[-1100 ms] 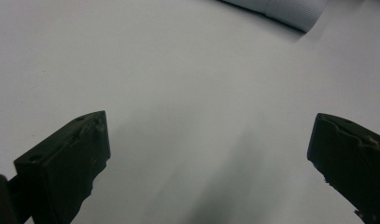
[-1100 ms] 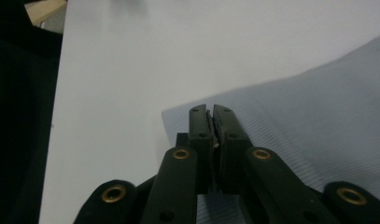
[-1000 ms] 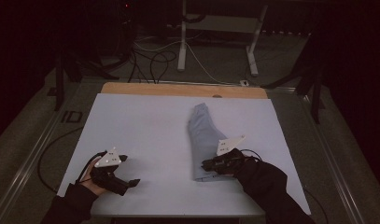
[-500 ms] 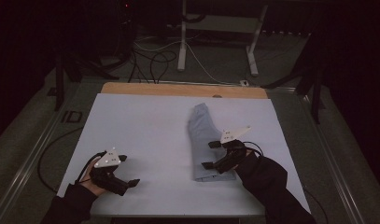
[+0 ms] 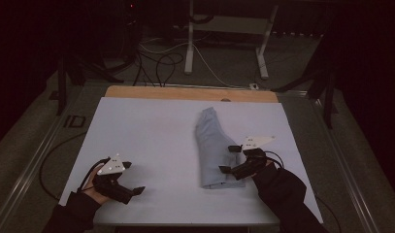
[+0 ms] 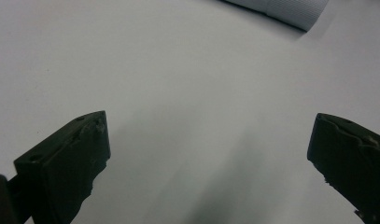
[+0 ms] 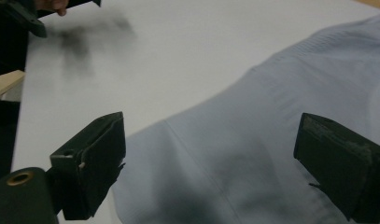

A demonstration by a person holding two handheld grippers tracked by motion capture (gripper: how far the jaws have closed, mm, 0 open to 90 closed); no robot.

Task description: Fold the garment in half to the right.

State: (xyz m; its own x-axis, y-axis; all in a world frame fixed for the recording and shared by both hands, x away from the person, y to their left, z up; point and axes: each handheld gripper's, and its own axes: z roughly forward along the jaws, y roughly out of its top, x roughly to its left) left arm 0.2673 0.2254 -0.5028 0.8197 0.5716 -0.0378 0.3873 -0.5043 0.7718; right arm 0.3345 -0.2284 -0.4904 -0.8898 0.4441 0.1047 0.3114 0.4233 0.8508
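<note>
Seen from above: right gripper [image 5: 232, 159], forearm angled in from the near edge, has just spread its jaws wide, over the folded blue garment's [image 5: 212, 145] near end.
Left gripper view: left gripper [image 6: 208, 154] gapes over bare table [image 6: 178, 84]; garment far ahead.
Right gripper view: jaws apart, cloth directly beneath, nothing clamped.

No text, label, brand, number or sign can be read anywhere.

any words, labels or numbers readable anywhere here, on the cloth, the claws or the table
None can be read. The folded light blue cloth is plain, the white table sheet is blank, and the grey plates on the left claw and right claw bear no legible marks.
</note>
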